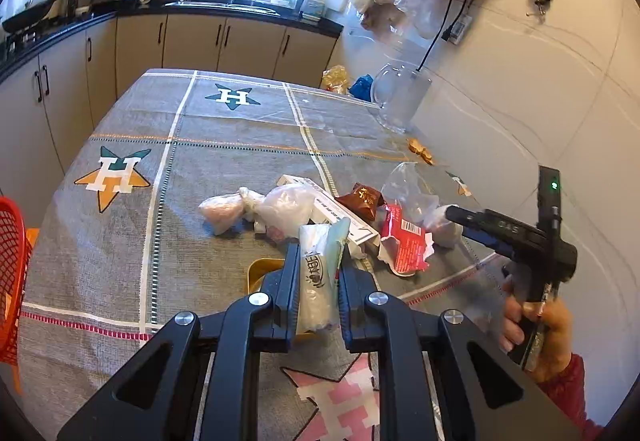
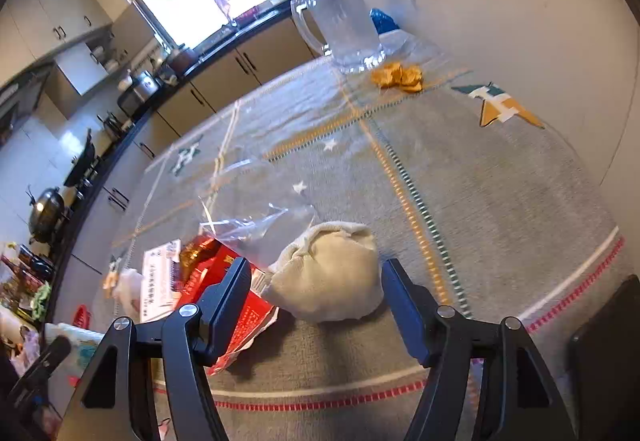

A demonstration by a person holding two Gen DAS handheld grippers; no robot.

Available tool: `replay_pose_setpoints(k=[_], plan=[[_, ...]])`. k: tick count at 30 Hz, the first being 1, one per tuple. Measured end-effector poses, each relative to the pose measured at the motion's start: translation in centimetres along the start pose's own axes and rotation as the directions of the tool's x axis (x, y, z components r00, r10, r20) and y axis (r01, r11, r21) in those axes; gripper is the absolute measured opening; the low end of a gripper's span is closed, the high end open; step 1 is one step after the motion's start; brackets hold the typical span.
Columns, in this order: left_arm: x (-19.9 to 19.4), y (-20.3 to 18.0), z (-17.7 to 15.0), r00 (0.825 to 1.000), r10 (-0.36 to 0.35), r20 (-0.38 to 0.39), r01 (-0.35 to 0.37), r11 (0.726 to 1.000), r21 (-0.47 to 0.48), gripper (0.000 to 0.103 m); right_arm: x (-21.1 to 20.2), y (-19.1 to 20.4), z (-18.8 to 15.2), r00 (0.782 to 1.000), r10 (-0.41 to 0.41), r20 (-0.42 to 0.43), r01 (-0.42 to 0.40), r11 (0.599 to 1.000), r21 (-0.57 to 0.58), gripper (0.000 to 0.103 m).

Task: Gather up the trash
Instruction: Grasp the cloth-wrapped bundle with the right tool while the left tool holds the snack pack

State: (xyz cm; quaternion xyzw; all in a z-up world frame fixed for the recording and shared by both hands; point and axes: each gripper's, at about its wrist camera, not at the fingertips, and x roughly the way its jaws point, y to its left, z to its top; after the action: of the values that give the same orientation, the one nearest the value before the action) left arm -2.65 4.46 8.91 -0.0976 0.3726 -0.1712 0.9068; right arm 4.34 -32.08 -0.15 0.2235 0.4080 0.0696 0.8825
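A left hand-held gripper (image 1: 318, 281) is clamped on a crumpled white plastic wrapper (image 1: 316, 277), lifted just above the near edge of the gray cloth-covered bench (image 1: 120, 241), with a yellow object (image 1: 262, 269) partly hidden beneath it. The wrapper's long axis runs along the fingers, pointing away toward the litter heap.

To the right, a person's hand (image 1: 536, 333) steers the right hand-held gripper (image 2: 316, 293), its fingers spread wide and not touching anything. A crumpled off-white paper wad (image 2: 328, 273) sits on the bench directly ahead of them, between the two fingertips and slightly beyond, so a short push forward and down would likely bracket it. The wad is roughly round, offering no favoured grip direction. The right hand-held gripper is by far the nearer of the two to this piece.

Just left of the wad lie a torn red packet (image 2: 236, 305) and a clear plastic bag (image 2: 256, 229), the left finger overlapping the packet in the right wrist view; a closing grip risks snagging it. Farther left rest a white carton (image 1: 332, 209) and knotted white bags (image 1: 256, 207).

Far across the bench stand a glass pitcher (image 2: 348, 25) and some orange peel (image 2: 398, 77), against the right-hand wall. A red basket (image 1: 12, 261) shows at the near left edge.
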Motion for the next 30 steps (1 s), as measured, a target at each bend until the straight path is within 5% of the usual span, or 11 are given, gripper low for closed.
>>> replay_pose_setpoints(k=[4, 6, 12, 22, 30], plan=[[0.9, -0.5, -0.2, 1.0, 0.013, -0.023, -0.013, 1.0, 0.029, 0.016, 0.6, 0.2, -0.4, 1.0, -0.025, -0.009, 0.024, 1.0, -0.019, 0.07], [1.5, -0.7, -0.5, 0.999, 0.018, -0.039, -0.017, 0.999, 0.042, 0.016, 0.7, -0.1, -0.6, 1.0, -0.025, -0.013, 0.024, 1.0, -0.013, 0.056], [3.1, -0.8, -1.0, 0.998, 0.029, -0.062, -0.027, 0.999, 0.039, 0.016, -0.4, -0.1, -1.1, 1.0, -0.003, 0.004, 0.003, 1.0, -0.02, 0.044], [0.8, -0.8, -1.1, 1.0, 0.023, 0.009, -0.023, 0.999, 0.024, 0.012, -6.1, 2.9, -3.1, 0.992, 0.064, 0.113, -0.054, 0.994, -0.09, 0.043], [-3.4, -0.1, -1.4, 0.996, 0.031, 0.086, -0.032, 0.999, 0.01, 0.012, -9.1, 8.2, -5.9, 0.977, 0.179, 0.116, -0.151, 0.964, -0.218, 0.043]])
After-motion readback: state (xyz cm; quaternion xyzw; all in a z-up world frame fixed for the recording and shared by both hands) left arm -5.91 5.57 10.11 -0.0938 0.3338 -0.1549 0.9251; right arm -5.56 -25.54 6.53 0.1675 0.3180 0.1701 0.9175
